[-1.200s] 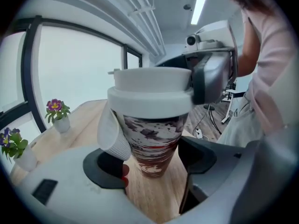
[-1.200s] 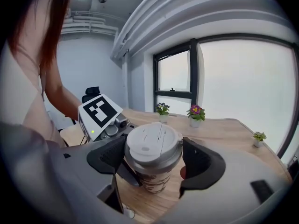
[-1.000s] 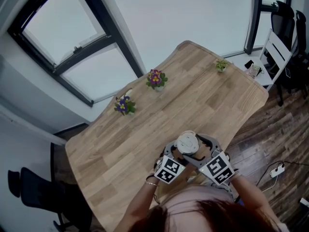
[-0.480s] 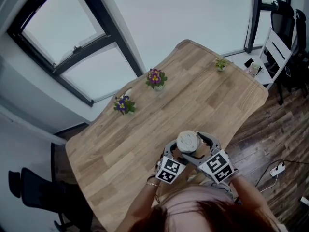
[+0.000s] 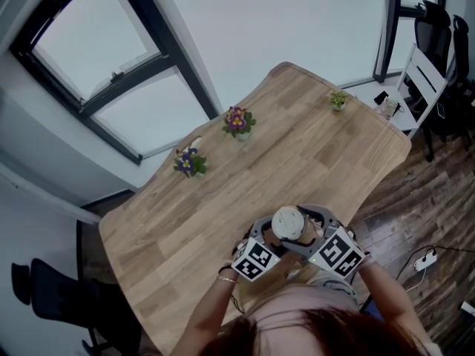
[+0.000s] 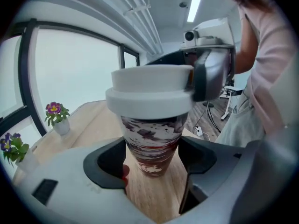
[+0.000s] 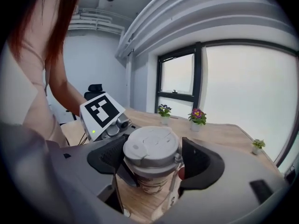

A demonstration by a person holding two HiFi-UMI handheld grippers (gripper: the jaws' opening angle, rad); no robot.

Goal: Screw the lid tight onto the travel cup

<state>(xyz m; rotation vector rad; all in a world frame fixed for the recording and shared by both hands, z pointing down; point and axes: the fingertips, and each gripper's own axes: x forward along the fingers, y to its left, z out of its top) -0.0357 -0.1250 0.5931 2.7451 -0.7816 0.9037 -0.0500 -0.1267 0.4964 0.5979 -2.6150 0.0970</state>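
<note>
A travel cup (image 5: 288,223) with a white lid (image 6: 149,94) and a red-and-dark patterned body (image 6: 152,143) stands near the front edge of the wooden table (image 5: 215,199). My left gripper (image 5: 276,237) is shut on the cup's body low down, a jaw pressing each side (image 6: 152,164). My right gripper (image 5: 302,231) comes in from the right and is shut on the lid (image 7: 150,147), which sits between its dark jaws (image 7: 152,161). In the left gripper view the right gripper's finger (image 6: 209,73) presses against the lid's rim. The cup's base is hidden in the head view.
Two potted purple flowers (image 5: 238,122) (image 5: 188,162) stand along the table's far edge and a small green plant (image 5: 338,99) at the far right corner. A white chair (image 5: 427,76) and a power strip (image 5: 427,260) are on the dark floor to the right.
Both marker cubes have swung slightly outward and down, the right one to the right, the left one to the left. The cup has stayed in place.
</note>
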